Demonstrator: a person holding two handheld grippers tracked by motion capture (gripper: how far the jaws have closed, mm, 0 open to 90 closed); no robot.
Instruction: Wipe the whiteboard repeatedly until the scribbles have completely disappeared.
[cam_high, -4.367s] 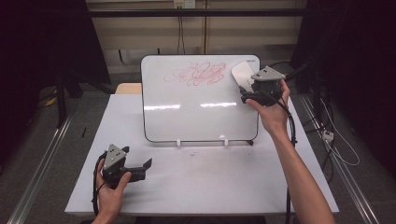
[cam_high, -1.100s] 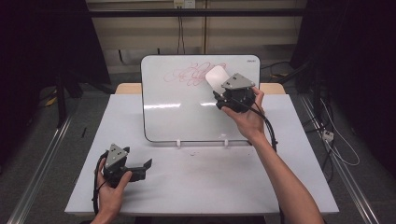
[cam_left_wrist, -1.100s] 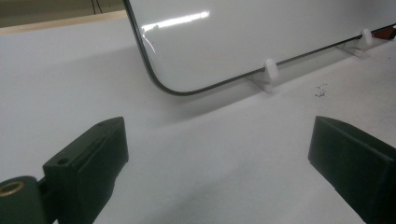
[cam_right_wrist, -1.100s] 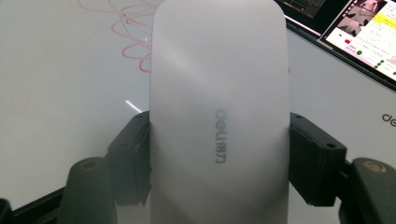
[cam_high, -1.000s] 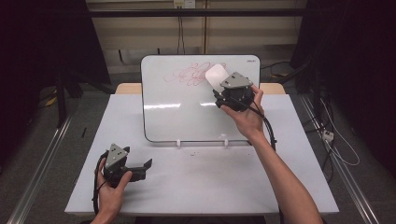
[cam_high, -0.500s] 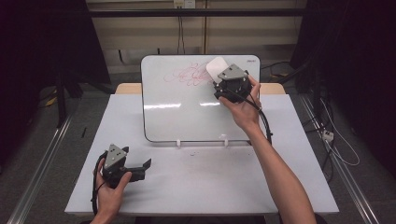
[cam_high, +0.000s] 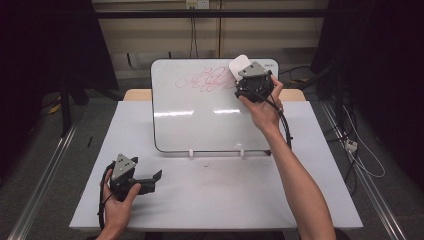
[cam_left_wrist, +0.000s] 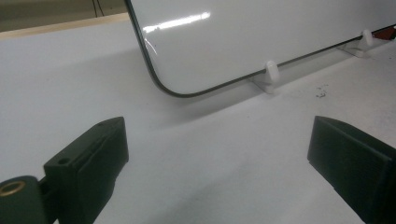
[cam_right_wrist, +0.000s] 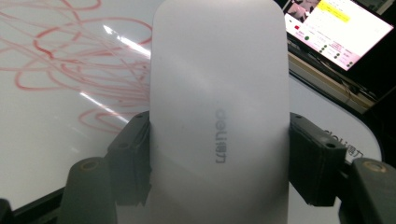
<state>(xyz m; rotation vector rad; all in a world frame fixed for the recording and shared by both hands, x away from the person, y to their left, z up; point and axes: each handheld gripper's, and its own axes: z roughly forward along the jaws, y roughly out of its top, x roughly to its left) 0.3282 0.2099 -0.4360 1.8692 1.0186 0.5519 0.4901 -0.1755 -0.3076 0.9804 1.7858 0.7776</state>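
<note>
A whiteboard (cam_high: 200, 115) leans upright on two small white feet at the back of the table, with red scribbles (cam_high: 205, 80) near its top. My right gripper (cam_high: 243, 75) is shut on a white eraser (cam_high: 239, 65), held against the board's upper right corner beside the scribbles. In the right gripper view the eraser (cam_right_wrist: 219, 112) sits between both pads, with the red scribbles (cam_right_wrist: 70, 70) to its left. Near the table's front left, my left gripper (cam_high: 154, 181) stands open over the bare surface. Its view shows the board's lower corner (cam_left_wrist: 187, 88) and nothing between the jaws.
The white table (cam_high: 215, 190) has free room in front of the board. A small dark speck (cam_high: 205, 164) lies just in front of the board's feet (cam_high: 191, 153). Cables (cam_high: 360, 155) trail on the floor at the right, and a lit screen (cam_right_wrist: 336, 28) stands behind the board.
My right gripper has carried the eraser up and to the right across the board's top. The scribble's right part that was there 4.4 s ago is gone. The left gripper has stayed put.
</note>
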